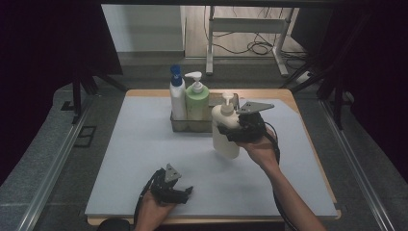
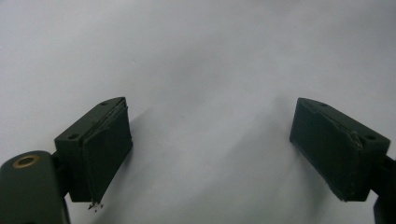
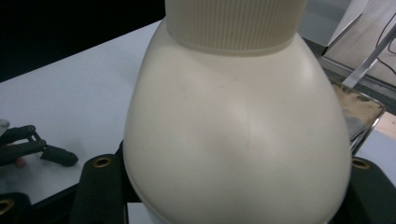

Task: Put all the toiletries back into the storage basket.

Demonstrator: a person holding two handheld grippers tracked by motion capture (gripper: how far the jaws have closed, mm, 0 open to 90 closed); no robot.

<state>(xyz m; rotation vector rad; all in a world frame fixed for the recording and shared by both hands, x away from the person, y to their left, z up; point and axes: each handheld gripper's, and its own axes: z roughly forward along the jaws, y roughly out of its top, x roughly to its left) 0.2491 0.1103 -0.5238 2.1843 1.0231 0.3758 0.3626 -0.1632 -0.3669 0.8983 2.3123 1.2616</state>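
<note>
- Your right gripper [image 1: 230, 129] clamped its fingers on the cream bottle [image 1: 225, 129], holding it above the desk [image 1: 144, 144], just before the tray [image 1: 192, 124].
- Your left gripper [image 1: 179, 188] rested low near the front edge, fingers [image 2: 105, 149] spread apart and empty.

A lab-style recording station: a wooden table [image 1: 308, 125] covered by a pale grey mat [image 1: 144, 159] sits between dark curtains [image 1: 48, 43] and metal floor rails [image 1: 53, 168]. Behind it, loose cables [image 1: 255, 47] trail under a bare metal desk frame [image 1: 250, 29].
</note>
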